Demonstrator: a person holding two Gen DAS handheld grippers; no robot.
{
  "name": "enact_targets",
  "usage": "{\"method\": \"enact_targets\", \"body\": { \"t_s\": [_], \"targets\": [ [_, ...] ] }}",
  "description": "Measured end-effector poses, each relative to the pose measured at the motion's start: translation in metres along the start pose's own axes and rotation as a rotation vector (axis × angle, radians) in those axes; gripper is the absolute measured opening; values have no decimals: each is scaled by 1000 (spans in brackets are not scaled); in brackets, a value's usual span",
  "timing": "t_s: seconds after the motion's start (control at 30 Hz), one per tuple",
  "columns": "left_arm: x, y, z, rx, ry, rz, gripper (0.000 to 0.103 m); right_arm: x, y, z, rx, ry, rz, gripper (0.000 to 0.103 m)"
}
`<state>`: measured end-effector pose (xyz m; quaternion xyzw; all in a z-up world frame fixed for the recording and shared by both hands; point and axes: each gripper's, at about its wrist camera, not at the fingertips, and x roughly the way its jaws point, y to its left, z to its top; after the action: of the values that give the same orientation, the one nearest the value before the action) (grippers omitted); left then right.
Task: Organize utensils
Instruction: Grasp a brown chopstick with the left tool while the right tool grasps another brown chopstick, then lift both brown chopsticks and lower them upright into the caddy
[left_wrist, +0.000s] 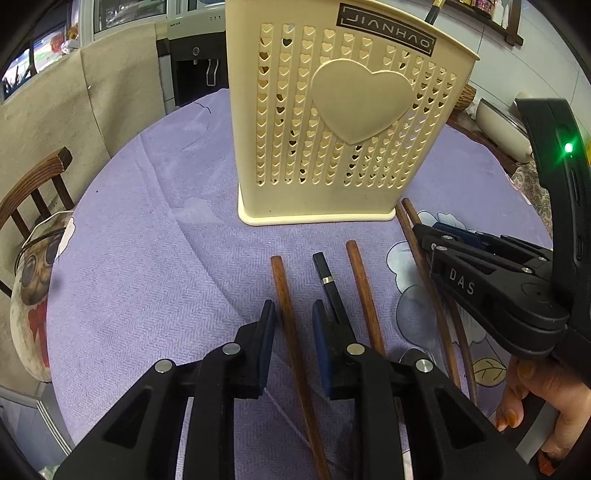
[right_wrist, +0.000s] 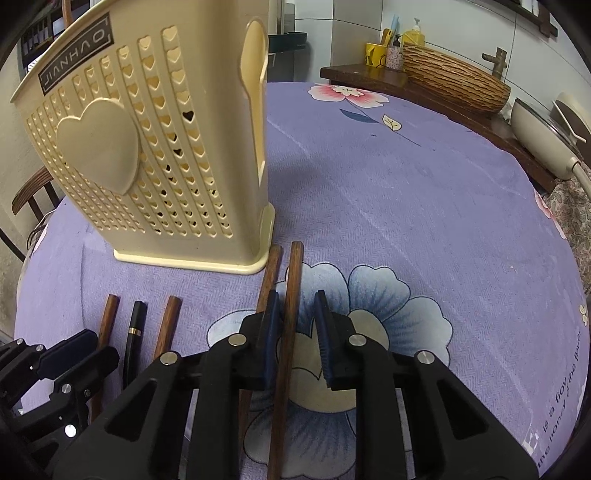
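Note:
A cream utensil holder (left_wrist: 332, 122) with heart cut-outs stands on the purple cloth; it also shows in the right wrist view (right_wrist: 155, 155). Several brown wooden chopsticks and one black chopstick (left_wrist: 327, 280) lie in front of it. My left gripper (left_wrist: 293, 314) is open, its jaws low on either side of a brown chopstick (left_wrist: 286, 306). My right gripper (right_wrist: 297, 306) is open around another brown chopstick (right_wrist: 290, 314), with a second one (right_wrist: 267, 280) just left of its left jaw. The right gripper also shows in the left wrist view (left_wrist: 436, 240).
A wooden chair (left_wrist: 37, 192) and a dog-print cushion (left_wrist: 33, 295) stand at the table's left edge. A wooden shelf with a ribbed basket (right_wrist: 454, 85), yellow cups and a pan (right_wrist: 539, 133) runs along the far right. The purple floral cloth (right_wrist: 406, 184) covers the round table.

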<state>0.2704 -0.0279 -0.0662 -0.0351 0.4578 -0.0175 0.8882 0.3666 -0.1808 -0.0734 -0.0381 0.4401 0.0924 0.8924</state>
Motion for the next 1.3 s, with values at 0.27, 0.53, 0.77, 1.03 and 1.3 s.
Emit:
{"method": "enact_targets", "body": {
  "t_s": [0.27, 0.53, 0.77, 1.03, 1.3],
  "targets": [
    [-1, 1, -3, -16, -15, 10, 10, -1, 6, -3, -4, -10, 5, 13],
    [-3, -3, -7, -15, -27, 17, 8, -4, 9, -8, -2, -15, 12, 9],
    [-4, -7, -9, -13, -36, 19, 8, -5, 10, -10, -3, -20, 12, 9],
    [-3, -1, -6, -36, -27, -13, 7, -5, -2, -7, 37, -18, 57, 8],
    [-2, 6, 1, -72, -24, -55, 7, -8, -18, -6, 101, -27, 144, 8]
  ]
}}
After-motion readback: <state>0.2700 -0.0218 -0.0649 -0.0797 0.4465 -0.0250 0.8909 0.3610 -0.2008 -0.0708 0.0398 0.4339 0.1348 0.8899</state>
